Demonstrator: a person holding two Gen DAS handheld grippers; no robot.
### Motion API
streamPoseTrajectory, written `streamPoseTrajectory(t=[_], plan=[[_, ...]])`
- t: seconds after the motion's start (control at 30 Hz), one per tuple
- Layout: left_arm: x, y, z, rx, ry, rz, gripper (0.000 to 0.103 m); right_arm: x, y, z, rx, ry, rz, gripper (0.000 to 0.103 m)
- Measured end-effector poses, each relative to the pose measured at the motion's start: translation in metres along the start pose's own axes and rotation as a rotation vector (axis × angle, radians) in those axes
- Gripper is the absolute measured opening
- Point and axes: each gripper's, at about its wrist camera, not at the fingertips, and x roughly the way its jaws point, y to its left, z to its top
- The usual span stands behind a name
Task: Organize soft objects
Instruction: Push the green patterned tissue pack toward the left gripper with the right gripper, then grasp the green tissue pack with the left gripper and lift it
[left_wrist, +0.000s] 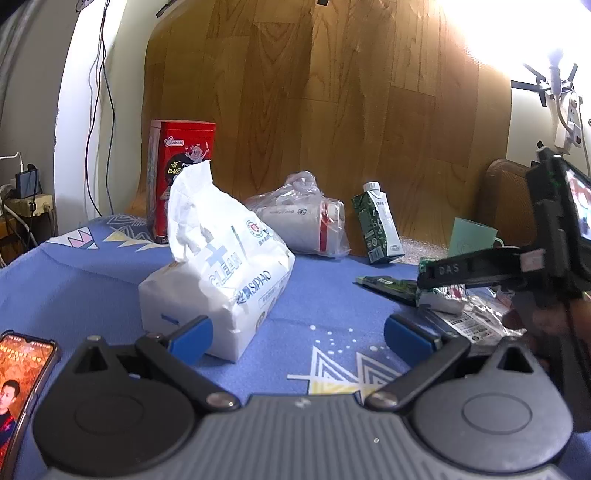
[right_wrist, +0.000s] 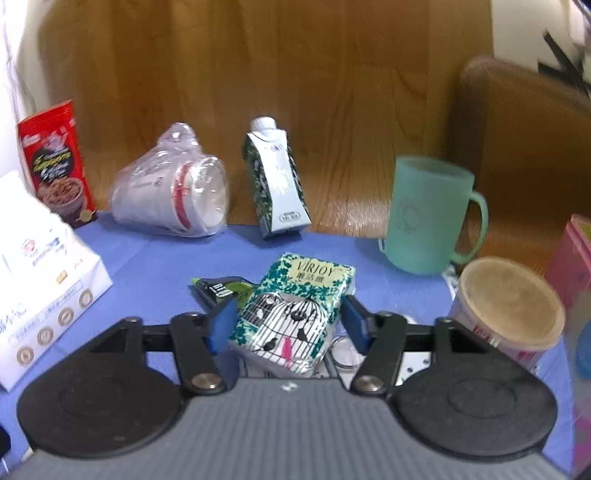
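The small tissue pack (right_wrist: 291, 314) (green, birdcage print) is clamped between the right gripper (right_wrist: 288, 325) pads near the cloth's right side; the left gripper (left_wrist: 299, 338) is held wide open, empty, beside the large tissue pack (left_wrist: 218, 266).

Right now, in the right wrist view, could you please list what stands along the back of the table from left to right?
Red snack box → plastic-wrapped paper cups → green and white drink carton → teal mug.
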Motion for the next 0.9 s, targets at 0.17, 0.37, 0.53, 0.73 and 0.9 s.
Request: streamPoseTrajectory(t=[0.17, 0.37, 0.53, 0.73, 0.9], plan=[[0.001, 0.003, 0.001, -0.017, 0.002, -0.001, 0.103, -0.022, 0.001, -0.011, -0.065, -0.031, 0.021, 0.056], [0.004, 0.009, 0.002, -0.039, 0.026, -0.032, 0.102, -0.079, -0.002, -0.045, -0.169, -0.04, 0.148, 0.056], [0.008, 0.003, 0.001, -0.005, 0.073, -0.102, 0.103, -0.13, -0.01, -0.084, -0.251, -0.018, 0.242, 0.057], [0.017, -0.009, -0.002, 0.074, 0.176, -0.179, 0.103, -0.168, -0.017, -0.12, -0.269, -0.052, 0.2, 0.064], [0.017, -0.02, -0.006, 0.122, 0.211, -0.16, 0.103, -0.179, -0.03, -0.125, -0.225, -0.088, 0.186, 0.079]])
